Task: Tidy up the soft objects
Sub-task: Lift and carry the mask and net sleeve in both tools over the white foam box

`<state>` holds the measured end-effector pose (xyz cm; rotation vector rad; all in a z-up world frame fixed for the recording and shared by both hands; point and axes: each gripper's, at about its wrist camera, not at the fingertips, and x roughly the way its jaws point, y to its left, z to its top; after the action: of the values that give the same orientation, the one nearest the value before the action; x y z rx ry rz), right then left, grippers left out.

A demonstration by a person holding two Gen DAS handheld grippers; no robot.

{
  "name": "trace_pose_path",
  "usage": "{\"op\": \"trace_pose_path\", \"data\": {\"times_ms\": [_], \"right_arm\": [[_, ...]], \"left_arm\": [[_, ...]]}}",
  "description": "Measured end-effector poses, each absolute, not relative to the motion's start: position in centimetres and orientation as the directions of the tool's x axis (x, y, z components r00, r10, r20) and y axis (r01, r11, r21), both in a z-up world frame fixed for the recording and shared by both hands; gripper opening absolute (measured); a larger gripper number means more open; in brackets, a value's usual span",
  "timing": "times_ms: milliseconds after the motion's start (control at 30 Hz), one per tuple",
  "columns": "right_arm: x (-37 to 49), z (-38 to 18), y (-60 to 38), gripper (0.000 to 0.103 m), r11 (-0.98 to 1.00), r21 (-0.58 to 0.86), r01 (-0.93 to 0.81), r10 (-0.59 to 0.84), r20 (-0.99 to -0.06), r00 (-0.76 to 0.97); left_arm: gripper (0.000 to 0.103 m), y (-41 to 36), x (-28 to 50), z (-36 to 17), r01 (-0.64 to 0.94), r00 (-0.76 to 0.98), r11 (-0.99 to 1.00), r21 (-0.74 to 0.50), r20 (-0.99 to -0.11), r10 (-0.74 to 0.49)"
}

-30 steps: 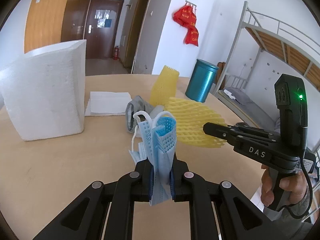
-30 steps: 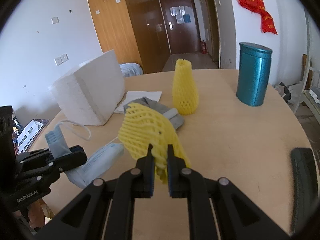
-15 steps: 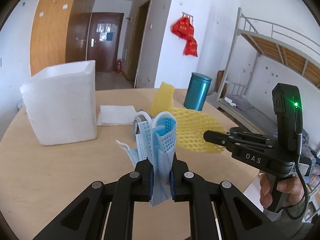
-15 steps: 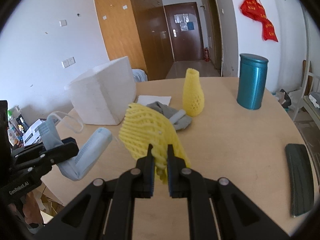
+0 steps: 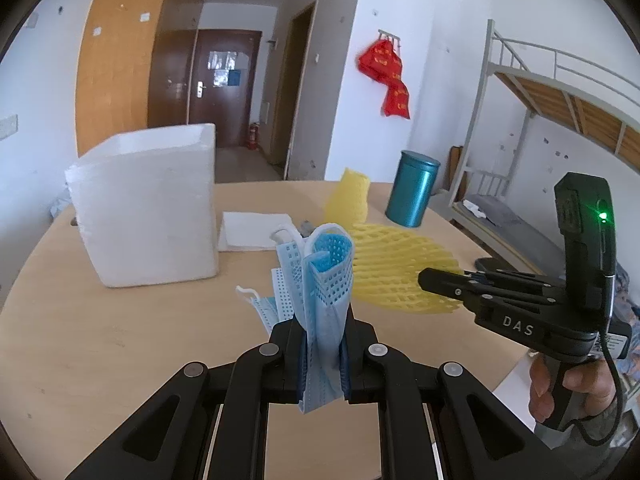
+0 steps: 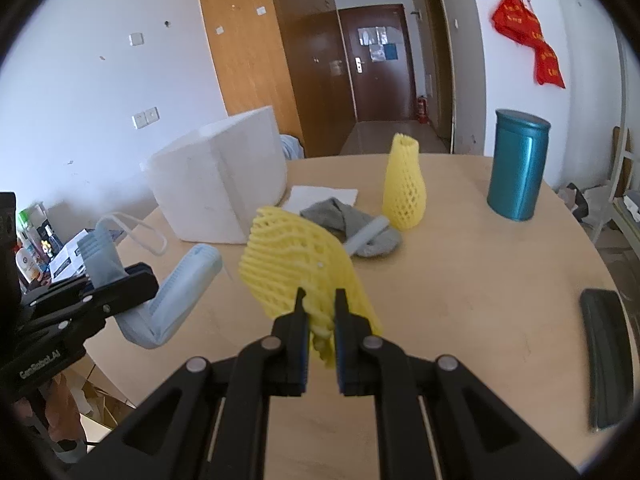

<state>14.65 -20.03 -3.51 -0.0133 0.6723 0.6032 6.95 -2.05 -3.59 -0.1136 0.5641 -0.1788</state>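
Left wrist view: the left gripper [image 5: 323, 336] pinches a bunch of blue face masks [image 5: 326, 280], their long axis standing up out of the jaws, clear above the round wooden table [image 5: 100, 344]. The white foam box [image 5: 148, 204] lies ahead and to the left, nearer this hand than the other, judging by the view

Right wrist view: the right gripper [image 6: 320, 312] is clamped on a yellow foam net [image 6: 296, 268], which fans forward and left; the box [image 6: 224, 196] sits beyond it, across the table
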Motion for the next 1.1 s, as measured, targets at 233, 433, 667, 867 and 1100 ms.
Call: {"op": "trace_pose_path", "data": {"times_ms": [233, 433, 667, 867, 1100], "right_arm": [[14.6, -2.7, -18.2, 0.013, 0.804, 0.175, -0.567, 0.555, -0.564, 0.612], [14.8, -2.2, -16.3, 0.013, 0.788, 0.167, -0.593, 0.572, -0.557, 0.602], [15.1, -0.5, -14.4, 0.013, 0.762, 0.153, -0.629, 0.599, -0.536, 0.596], [15.6, 1.3, -12.3, 0.013, 0.734, 0.137, -0.665, 0.627, -0.514, 0.586], [16.7, 2.9, -10.3, 0.013, 0.713, 0.121, -0.691, 0.646, -0.498, 0.578]], "left_arm": [[0.013, -0.5, 6.6, -2.8, 0.086, 0.853, 0.987, -0.133, -0.502, -0.142], [0.013, 1.2, 6.6, -2.0, 0.039, 0.866, 0.991, -0.128, -0.491, -0.098], [0.013, 2.9, 6.5, -0.4, 0.014, 0.885, 0.992, -0.123, -0.460, -0.069], [0.013, 4.0, 6.5, 1.5, 0.002, 0.906, 0.994, -0.112, -0.421, -0.050], [0.013, 5.6, 7.3, 3.4, -0.025, 0.918, 0.994, -0.108, -0.397, -0.020]]}}
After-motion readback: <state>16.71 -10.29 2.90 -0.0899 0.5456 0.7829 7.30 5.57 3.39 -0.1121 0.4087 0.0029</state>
